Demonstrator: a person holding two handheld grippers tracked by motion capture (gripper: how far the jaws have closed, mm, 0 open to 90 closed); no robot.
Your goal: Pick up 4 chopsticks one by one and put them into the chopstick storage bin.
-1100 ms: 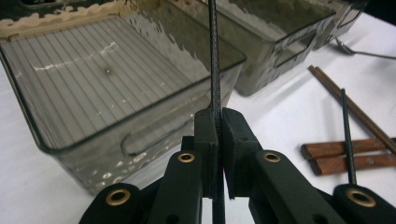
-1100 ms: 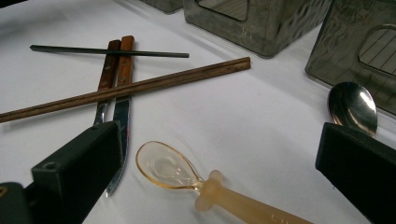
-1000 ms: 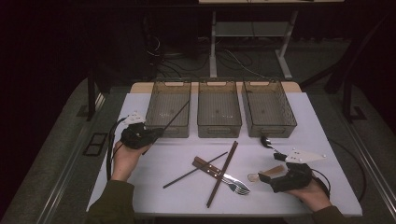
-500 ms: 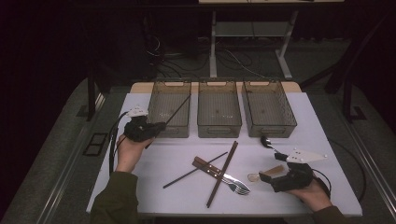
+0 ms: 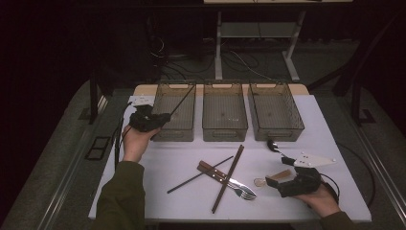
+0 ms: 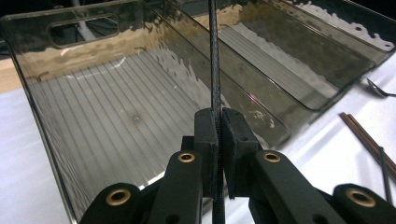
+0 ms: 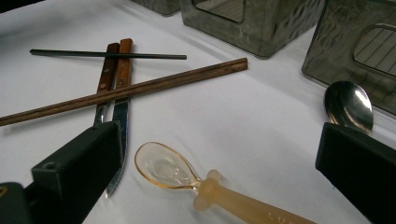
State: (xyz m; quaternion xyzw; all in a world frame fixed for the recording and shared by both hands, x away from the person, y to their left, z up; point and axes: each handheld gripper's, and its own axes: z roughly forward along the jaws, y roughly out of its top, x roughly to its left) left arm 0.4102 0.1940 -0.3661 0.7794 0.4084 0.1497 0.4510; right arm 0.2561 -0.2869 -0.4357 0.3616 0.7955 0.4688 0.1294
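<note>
My left gripper is shut on a thin black chopstick, which slants up over the left clear bin. My right gripper rests low on the white table near its front right, jaws wide open. Between its jaws lies a small amber plastic spoon, untouched. A second black chopstick, a brown wooden chopstick pair and a wood-handled knife and fork lie crossed mid-table.
Three clear bins stand in a row at the back: the left one, a middle one and a right one. A metal spoon lies in front of the right bin. Cables trail off both table sides.
My left gripper has carried the black chopstick away from me and to the right, closer to the left bin. The right gripper has stayed where it was.
</note>
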